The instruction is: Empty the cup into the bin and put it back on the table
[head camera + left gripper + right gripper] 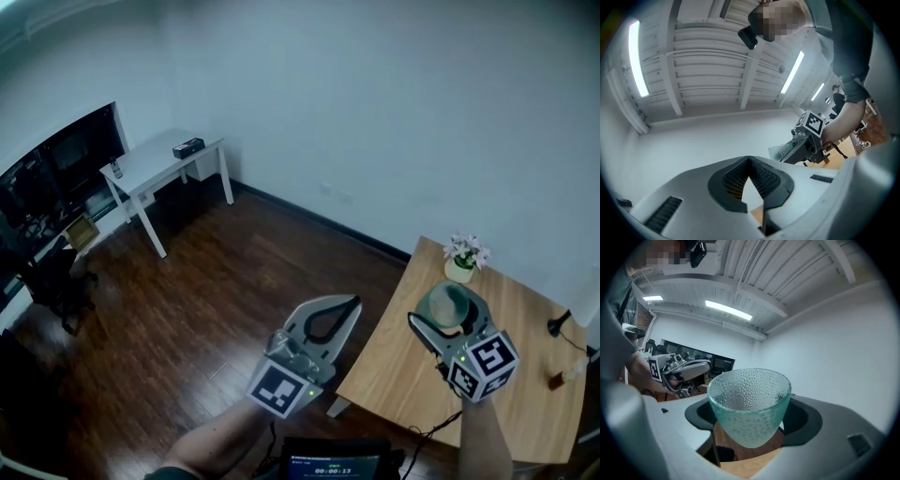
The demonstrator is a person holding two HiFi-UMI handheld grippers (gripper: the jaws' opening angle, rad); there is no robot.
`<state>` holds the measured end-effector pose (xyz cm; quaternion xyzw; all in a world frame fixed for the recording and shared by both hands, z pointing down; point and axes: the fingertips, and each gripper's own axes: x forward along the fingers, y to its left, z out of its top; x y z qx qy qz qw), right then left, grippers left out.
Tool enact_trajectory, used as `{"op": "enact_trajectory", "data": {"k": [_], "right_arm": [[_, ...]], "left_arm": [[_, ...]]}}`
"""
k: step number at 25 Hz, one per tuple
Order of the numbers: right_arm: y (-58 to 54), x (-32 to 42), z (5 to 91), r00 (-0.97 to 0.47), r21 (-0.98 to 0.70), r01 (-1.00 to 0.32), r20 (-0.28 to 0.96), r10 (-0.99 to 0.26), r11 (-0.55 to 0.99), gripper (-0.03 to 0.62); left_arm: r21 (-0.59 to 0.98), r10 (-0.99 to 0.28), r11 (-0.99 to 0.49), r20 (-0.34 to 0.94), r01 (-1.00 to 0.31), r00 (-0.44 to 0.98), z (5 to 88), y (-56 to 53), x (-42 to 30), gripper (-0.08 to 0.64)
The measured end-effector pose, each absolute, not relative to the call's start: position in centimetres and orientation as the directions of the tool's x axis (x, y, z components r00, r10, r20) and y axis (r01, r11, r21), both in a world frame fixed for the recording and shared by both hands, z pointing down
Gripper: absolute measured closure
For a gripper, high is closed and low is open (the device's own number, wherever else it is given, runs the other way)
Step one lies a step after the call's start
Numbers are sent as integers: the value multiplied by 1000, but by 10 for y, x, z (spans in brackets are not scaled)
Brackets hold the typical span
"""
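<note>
A pale green dimpled glass cup (749, 404) sits between the jaws of my right gripper (750, 416), which is shut on it. I see nothing inside the cup. In the head view the right gripper (448, 319) holds the cup (450, 305) above the near left part of the wooden table (525, 384). My left gripper (323, 323) hangs over the dark wood floor left of the table, its tips together with nothing between them. In the left gripper view the closed jaws of the left gripper (749, 160) point up at the wall. No bin is in view.
A small potted flower (464, 255) stands at the table's far corner and a black object (560, 323) at its right edge. A white desk (159, 164) and dark monitors (56, 169) stand far left. Dark floor (216, 309) lies between them.
</note>
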<state>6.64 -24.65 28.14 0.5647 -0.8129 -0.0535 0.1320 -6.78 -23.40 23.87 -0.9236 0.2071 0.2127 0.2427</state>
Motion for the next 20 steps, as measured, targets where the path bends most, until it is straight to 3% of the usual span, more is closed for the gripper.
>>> {"op": "enact_trajectory", "data": {"k": [8, 20], "right_arm": [[-310, 48, 285, -377, 284, -851, 252, -891, 441, 202], [-400, 58, 296, -392, 369, -790, 310, -866, 490, 204]], "left_arm": [[-301, -351, -748, -577, -592, 738, 227, -270, -120, 568], [-319, -416, -675, -580, -665, 700, 212, -319, -120, 568]]}}
